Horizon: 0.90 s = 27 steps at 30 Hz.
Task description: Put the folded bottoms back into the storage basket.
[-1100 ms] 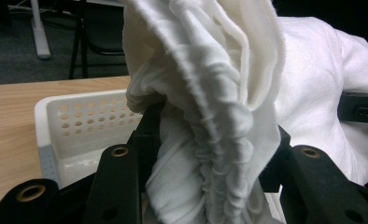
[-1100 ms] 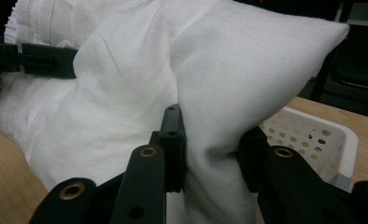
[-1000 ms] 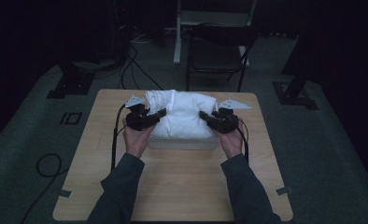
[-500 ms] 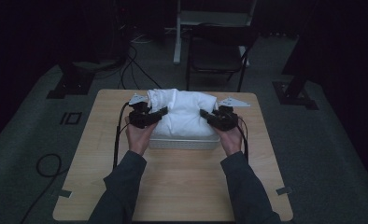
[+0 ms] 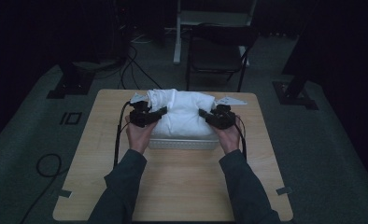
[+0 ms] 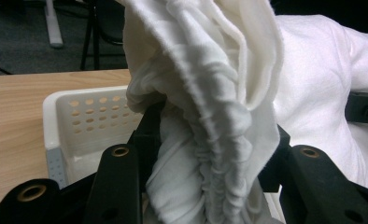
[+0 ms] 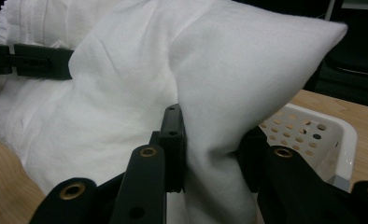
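A bundled white cloth (image 5: 182, 114) bulges out of a white perforated basket (image 5: 184, 142) at the middle of the wooden table (image 5: 173, 186). My left gripper (image 5: 159, 113) is shut on a gathered, pleated fold of the cloth (image 6: 210, 154) at its left end. At the right end, my right gripper (image 5: 204, 115) is shut on a smooth corner of the cloth (image 7: 215, 154). The basket's holed wall (image 6: 86, 121) stands behind the left jaws, and its rim (image 7: 313, 128) lies right of the right jaws. Each gripper view also shows the other gripper (image 6: 364, 108) (image 7: 30, 60) across the cloth.
A dark folding chair (image 5: 217, 51) stands beyond the table's far edge, with stand bases (image 5: 70, 81) and cables (image 5: 135, 60) on the floor. A pale flat piece (image 5: 231, 100) lies on the table behind the basket. Bare tabletop stretches in front of the basket.
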Tool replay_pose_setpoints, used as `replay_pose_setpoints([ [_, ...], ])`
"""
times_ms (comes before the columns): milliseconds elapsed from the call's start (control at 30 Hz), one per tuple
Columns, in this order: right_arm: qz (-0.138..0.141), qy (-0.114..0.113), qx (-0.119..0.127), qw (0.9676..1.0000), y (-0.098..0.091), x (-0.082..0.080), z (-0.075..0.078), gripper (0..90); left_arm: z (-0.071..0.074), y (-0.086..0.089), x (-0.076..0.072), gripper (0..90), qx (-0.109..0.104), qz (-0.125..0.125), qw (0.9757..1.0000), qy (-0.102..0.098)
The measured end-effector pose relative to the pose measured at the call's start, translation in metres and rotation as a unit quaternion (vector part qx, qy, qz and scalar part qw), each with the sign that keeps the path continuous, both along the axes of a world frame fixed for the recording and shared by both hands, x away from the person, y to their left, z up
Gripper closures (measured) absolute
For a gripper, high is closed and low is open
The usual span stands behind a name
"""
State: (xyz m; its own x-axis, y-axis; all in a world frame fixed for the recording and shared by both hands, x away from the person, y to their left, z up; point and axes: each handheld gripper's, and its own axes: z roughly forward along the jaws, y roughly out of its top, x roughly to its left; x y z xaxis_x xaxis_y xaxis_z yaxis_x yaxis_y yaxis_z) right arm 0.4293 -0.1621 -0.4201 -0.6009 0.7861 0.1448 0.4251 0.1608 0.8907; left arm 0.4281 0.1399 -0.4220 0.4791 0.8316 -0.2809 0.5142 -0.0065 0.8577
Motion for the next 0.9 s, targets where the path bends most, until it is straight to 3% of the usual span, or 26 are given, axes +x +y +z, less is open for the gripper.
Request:
replay_pose_setpoints([
  [500, -0.005, 0.004, 0.000, 1.0000, 0.005, 0.010, -0.001, 71.0, -0.001, 0.000, 0.006, 55.3, 0.006, 0.017, 0.9998, -0.001],
  [900, -0.015, 0.017, -0.001, 0.9997, 0.003, 0.019, -0.009, 71.0, -0.008, -0.006, 0.016, 55.4, 0.010, 0.022, 0.9996, 0.012],
])
